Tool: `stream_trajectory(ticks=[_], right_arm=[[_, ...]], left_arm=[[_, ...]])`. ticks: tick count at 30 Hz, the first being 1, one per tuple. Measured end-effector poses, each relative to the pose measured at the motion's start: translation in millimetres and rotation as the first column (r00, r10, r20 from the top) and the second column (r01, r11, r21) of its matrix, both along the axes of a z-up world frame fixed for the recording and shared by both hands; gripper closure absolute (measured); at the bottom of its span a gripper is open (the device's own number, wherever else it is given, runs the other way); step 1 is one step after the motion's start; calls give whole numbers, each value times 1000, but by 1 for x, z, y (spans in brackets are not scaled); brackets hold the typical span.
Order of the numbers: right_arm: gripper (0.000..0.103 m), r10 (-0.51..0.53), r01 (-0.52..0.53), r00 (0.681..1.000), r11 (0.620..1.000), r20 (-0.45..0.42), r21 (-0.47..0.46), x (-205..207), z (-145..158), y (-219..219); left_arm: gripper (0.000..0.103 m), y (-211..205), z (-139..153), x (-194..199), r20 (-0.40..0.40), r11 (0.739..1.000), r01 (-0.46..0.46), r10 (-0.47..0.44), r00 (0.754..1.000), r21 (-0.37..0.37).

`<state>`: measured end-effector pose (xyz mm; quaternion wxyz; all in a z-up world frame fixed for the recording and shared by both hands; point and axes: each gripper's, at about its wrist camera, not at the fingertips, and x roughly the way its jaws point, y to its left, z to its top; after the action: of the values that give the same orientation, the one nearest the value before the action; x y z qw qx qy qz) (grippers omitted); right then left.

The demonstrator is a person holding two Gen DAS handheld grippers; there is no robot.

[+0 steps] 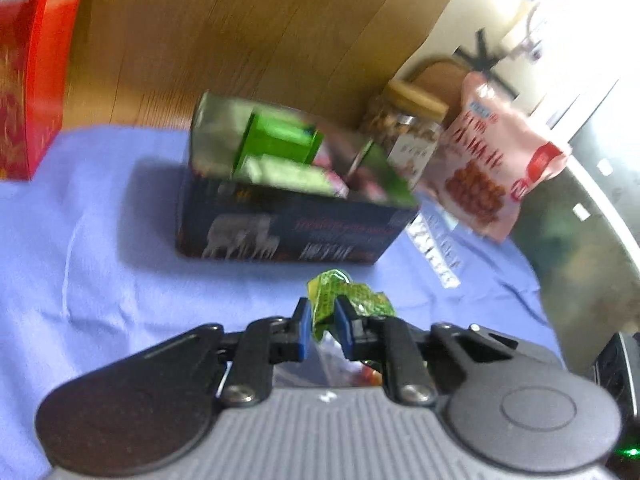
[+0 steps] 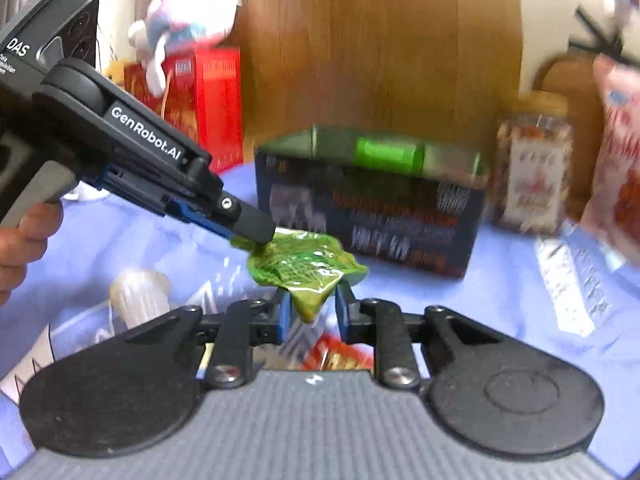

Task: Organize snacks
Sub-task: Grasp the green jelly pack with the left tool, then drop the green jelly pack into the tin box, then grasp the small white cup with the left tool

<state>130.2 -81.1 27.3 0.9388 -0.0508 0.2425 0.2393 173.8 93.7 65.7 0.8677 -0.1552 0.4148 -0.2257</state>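
One green packet (image 2: 304, 262) hung over the blue cloth (image 1: 80, 240), gripped at both ends by two grippers. The left gripper (image 1: 322, 322) was clenched on one crumpled end of the packet, its blue pads (image 1: 302, 328) pressed against the foil; in the right wrist view the same gripper (image 2: 252, 236) reached in from the upper left, with the person's hand (image 2: 20, 240) on its handle. The right gripper (image 2: 314, 312) had its jaws drawn in around the packet's lower tip, which hung down between the pads; the blur hid whether both pads pressed on it. Just behind the packet stood one open dark box (image 1: 288, 232) holding several green and pink packs (image 1: 280, 140), too blurred to count. To the right of the box stood one jar (image 1: 404, 128) with a tan lid, and beside it one pink bag (image 1: 496, 160). One red box (image 1: 28, 80) stood at the far left edge of the cloth, and one plush toy (image 2: 188, 12) sat above it in the right wrist view. A wooden panel (image 1: 240, 40) rose behind everything. Near the right gripper lay one white ridged cap (image 2: 138, 292) and some clear wrapping.
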Motion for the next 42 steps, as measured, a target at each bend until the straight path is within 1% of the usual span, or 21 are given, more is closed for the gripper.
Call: stream_trajectory(ticks=[3, 5, 6, 7, 8, 10, 11, 13, 15, 19, 24, 28, 30, 32, 33, 34, 35, 36, 38, 39, 42], right_arm=[[78, -15, 13, 999, 999, 45, 33, 14, 22, -1], [77, -30, 26, 998, 997, 50, 73, 38, 38, 1], [73, -31, 28, 999, 996, 34, 88, 53, 44, 3], [61, -31, 31, 999, 996, 5, 83, 69, 48, 8], [55, -36, 36, 999, 997, -1, 66, 83, 49, 14], [55, -52, 52, 999, 998, -1, 24, 97, 48, 21], [56, -51, 51, 999, 998, -8, 30, 97, 49, 18], [56, -41, 41, 999, 994, 0, 101, 82, 50, -2], [56, -38, 41, 999, 983, -25, 179, 58, 49, -28], [55, 48, -19, 994, 963, -102, 270, 1, 37, -48], [55, 198, -158, 967, 959, -158, 235, -47, 12, -15], [55, 236, -214, 958, 966, -160, 143, -47, 2, 16], [55, 259, -243, 951, 964, -168, 110, -43, -2, 29], [55, 258, -252, 950, 966, -175, 54, -35, -8, 42], [55, 270, -267, 944, 963, -191, 43, -32, -13, 48], [63, 275, -272, 937, 961, -215, 42, -30, -18, 51], [65, 258, -256, 942, 966, -216, 37, -25, -24, 52], [65, 246, -243, 947, 969, -207, 40, -25, -24, 51], [66, 217, -206, 959, 976, -183, 77, -24, -17, 41], [67, 203, -188, 964, 977, -170, 102, -20, -11, 35], [68, 138, -123, 986, 981, -96, 152, -3, 15, 18]], left_arm=[[88, 2, 26, 7, 61, 1000, -27, 27, 998, -14], [84, 6, 44, 18, 113, 998, -65, 67, 991, -13], [75, 8, 50, 26, 134, 995, -97, 95, 986, 2], [67, 8, 53, 35, 149, 992, -124, 119, 982, 31], [67, 9, 52, 45, 151, 986, -156, 145, 978, 66], [68, 15, 47, 56, 130, 966, -223, 207, 970, 129], [68, 20, 46, 53, 126, 967, -226, 211, 969, 115], [67, 32, 42, 35, 136, 977, -202, 192, 972, 62], [67, 42, 35, 15, 131, 982, -180, 172, 976, 52], [67, 54, 8, -27, 47, 990, -136, 134, 990, 29], [60, 64, -13, -65, 4, 991, -132, 132, 991, -13], [50, 74, -12, -97, 30, 984, -168, 170, 985, -63], [48, 75, -15, -101, 26, 981, -183, 185, 982, -66], [48, 69, -26, -100, -7, 982, -177, 177, 984, -61], [55, 66, -33, -97, -29, 984, -169, 167, 986, -60], [65, 60, -40, -93, -52, 987, -150, 148, 988, -58], [69, 57, -44, -91, -53, 987, -160, 158, 986, -26], [67, 54, -44, -89, -40, 987, -162, 161, 986, -9], [68, 53, -35, -79, -33, 989, -144, 143, 989, -30], [70, 52, -27, -72, -15, 991, -130, 130, 991, -40], [68, 39, 2, -50, 68, 994, -96, 99, 993, -43]])
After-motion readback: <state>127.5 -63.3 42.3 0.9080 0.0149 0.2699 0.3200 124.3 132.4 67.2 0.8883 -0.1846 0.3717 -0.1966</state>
